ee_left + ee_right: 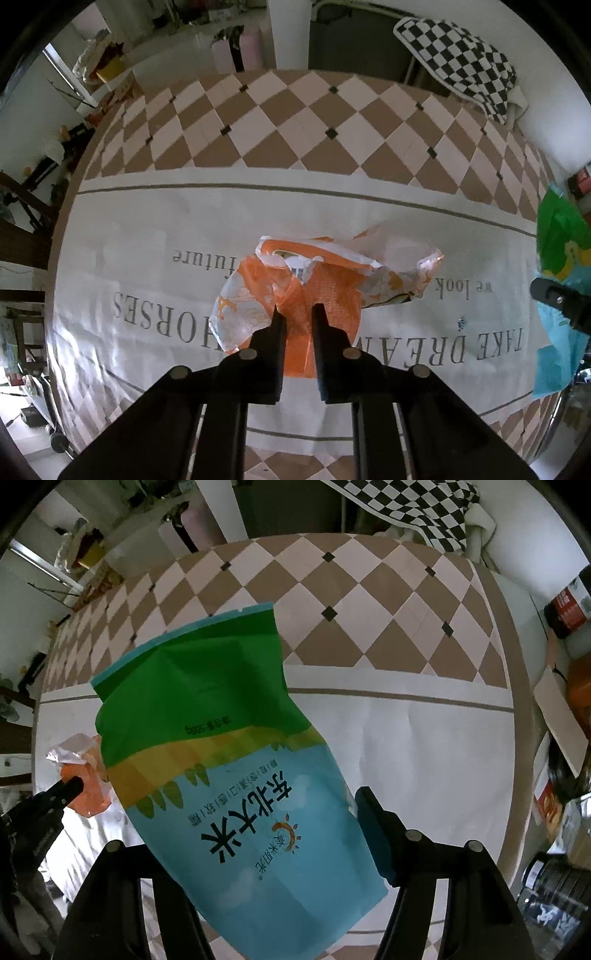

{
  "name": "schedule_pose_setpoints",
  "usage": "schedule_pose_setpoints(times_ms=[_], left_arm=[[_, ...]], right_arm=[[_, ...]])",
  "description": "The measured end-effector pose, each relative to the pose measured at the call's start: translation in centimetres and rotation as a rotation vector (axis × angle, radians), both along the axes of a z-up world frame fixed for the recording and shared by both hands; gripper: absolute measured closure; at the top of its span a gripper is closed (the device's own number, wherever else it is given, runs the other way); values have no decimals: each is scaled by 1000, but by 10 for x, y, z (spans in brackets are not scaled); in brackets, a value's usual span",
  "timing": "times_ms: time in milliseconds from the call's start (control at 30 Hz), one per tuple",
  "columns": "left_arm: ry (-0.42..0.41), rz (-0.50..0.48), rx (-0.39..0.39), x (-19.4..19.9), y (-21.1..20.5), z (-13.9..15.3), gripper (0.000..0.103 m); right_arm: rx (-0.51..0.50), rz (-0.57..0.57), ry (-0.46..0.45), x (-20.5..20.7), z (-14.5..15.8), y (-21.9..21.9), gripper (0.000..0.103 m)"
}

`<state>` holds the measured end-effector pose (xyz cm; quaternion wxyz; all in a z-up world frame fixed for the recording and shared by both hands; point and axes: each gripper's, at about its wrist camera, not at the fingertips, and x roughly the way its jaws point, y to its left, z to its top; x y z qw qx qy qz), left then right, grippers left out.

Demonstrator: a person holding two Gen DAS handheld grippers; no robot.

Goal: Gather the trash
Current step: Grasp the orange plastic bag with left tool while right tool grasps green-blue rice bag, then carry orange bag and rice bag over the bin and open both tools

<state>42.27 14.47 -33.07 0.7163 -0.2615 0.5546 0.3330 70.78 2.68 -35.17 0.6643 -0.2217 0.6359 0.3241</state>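
Observation:
A crumpled orange and white plastic wrapper (pixel 317 288) lies on the white printed cloth (pixel 147 229) in the left wrist view. My left gripper (pixel 298 314) is shut on the wrapper's orange part, jaws a narrow gap apart with plastic between them. A green and blue rice bag (pixel 229 775) fills the right wrist view, held up above the table. My right gripper (pixel 258 834) holds the bag; only the right finger (pixel 373 827) shows, the left one is hidden behind the bag. The bag also shows at the right edge of the left wrist view (pixel 561 280). The wrapper shows in the right wrist view (pixel 85 779).
The table has a brown and white diamond tile top (pixel 295 122). A black and white checked cloth (pixel 461 62) hangs at the back right. Jars and boxes (pixel 569 605) stand to the right of the table. A chair (pixel 26 229) stands at the left.

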Motion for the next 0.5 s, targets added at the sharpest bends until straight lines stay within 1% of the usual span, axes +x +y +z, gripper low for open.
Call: schedule_pose_setpoints(times_ms=[33,67,100,133,233,300,433,500], left_arm=[[-8,-3,8,-2,-2,6,93],[-13,-4,14,-5,-4,9,93],[-22,-5,23,-8,-7,16,93],[-29,-7,32,-11,-11,22,93],[-51,-17,56,-19,-20,35,93],[-68,-28,75,-31,-21,42,93],[-108,-48,106,-59,-36,62,93],[-128,-56,117,-76,-44,68,93]], right_arm=[[9,-2,3,-2,2,-3,35],[15,-2,2,-16,9,0,35],[21,-2,3,-17,13,14,35],[29,-8,4,-20,17,17,36],[54,-19,6,-28,22,11,37],[75,-25,8,-41,29,4,37],[121,-50,11,-89,49,-6,37],[144,-67,16,-125,67,-14,38]])
